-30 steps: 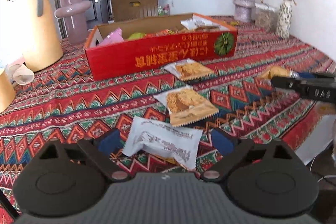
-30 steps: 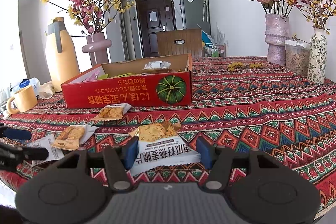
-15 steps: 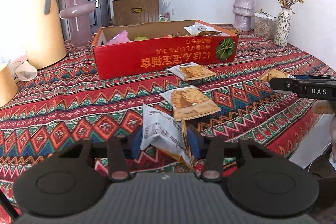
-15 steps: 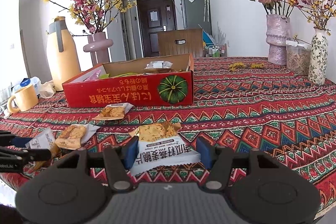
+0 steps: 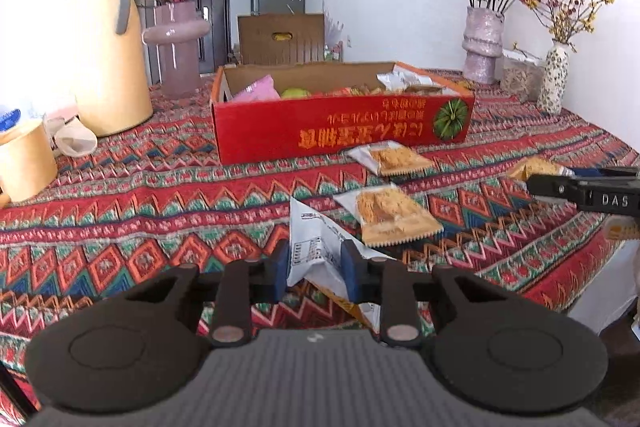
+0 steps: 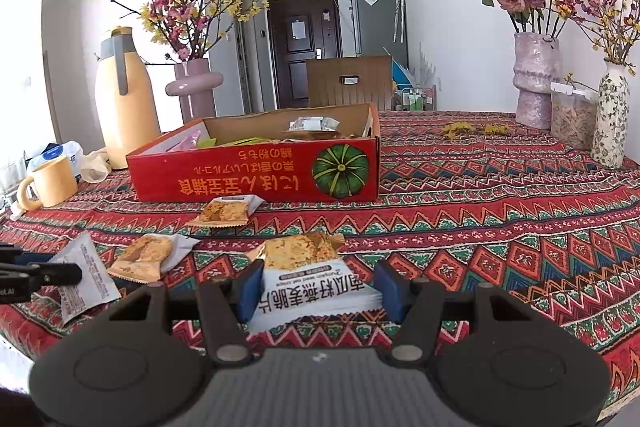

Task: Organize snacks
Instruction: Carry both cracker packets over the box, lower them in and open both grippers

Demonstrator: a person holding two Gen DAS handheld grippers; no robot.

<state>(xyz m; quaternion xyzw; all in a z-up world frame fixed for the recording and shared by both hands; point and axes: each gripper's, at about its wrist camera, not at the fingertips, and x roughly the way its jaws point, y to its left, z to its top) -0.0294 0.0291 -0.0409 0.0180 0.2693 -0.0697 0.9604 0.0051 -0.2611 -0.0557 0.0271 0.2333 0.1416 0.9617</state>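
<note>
My left gripper [image 5: 314, 269] has its jaws closing on a white snack packet [image 5: 316, 247]; both blue pads press its sides and the wrapper stands crumpled on edge just above the cloth. My right gripper [image 6: 320, 293] is shut on an orange-and-white snack packet [image 6: 300, 251] held flat between its pads. The open red cardboard box [image 5: 340, 131] with several snacks inside stands farther back on the table. Two orange snack packets [image 5: 394, 159] [image 5: 392, 215] lie loose on the cloth between the box and the grippers.
A tan thermos jug [image 5: 108, 59], a tan mug [image 5: 24, 163] and a mauve vase [image 5: 176, 43] stand at the left. Two more vases [image 5: 482, 43] [image 5: 554, 75] and a clear jar [image 5: 520, 75] line the far right. The table edge [image 5: 592, 291] drops off at the near right.
The left gripper closed from wide open onto the white packet, which went from lying flat to standing crumpled between the pads. The right gripper and its packet stayed put.
</note>
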